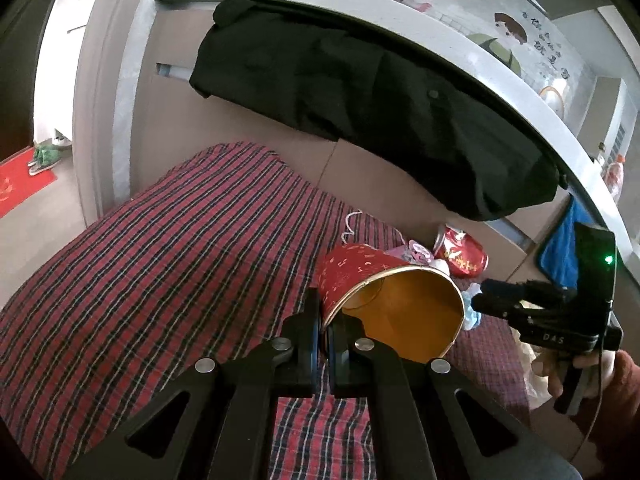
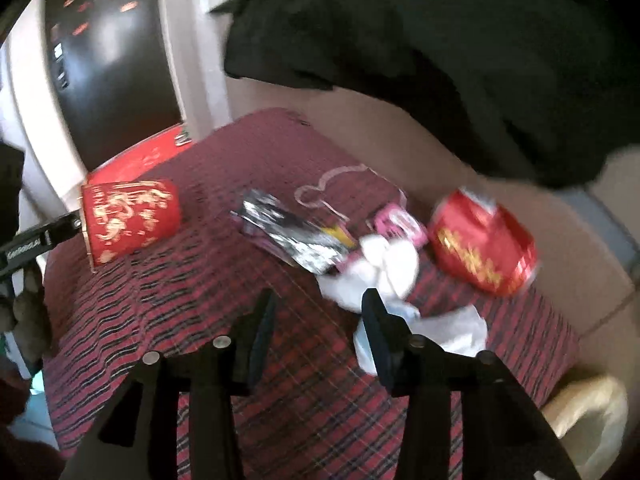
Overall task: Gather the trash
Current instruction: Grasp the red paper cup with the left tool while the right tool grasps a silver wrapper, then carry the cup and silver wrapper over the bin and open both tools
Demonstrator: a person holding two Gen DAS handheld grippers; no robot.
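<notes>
Left wrist view: the left hand-held gripper [image 1: 324,326] is pinching the rim of a red cup [image 1: 384,300], holding it on its side above the plaid bed [image 1: 160,260]. Right wrist view: the right hand-held gripper [image 2: 320,312] is hanging with jaws apart and empty over white tissue [image 2: 384,268], beside a wrapper [image 2: 296,236] and red can [image 2: 484,248].

Two close downward views, shared bedspread [image 1: 160,260]

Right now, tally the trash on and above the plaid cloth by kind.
Red paper cups: 2, one pinched in the left fingers, one lying crushed
Foil wrappers: 1
Pink packets: 1
White tissue clumps: 1
Total: 5
</notes>
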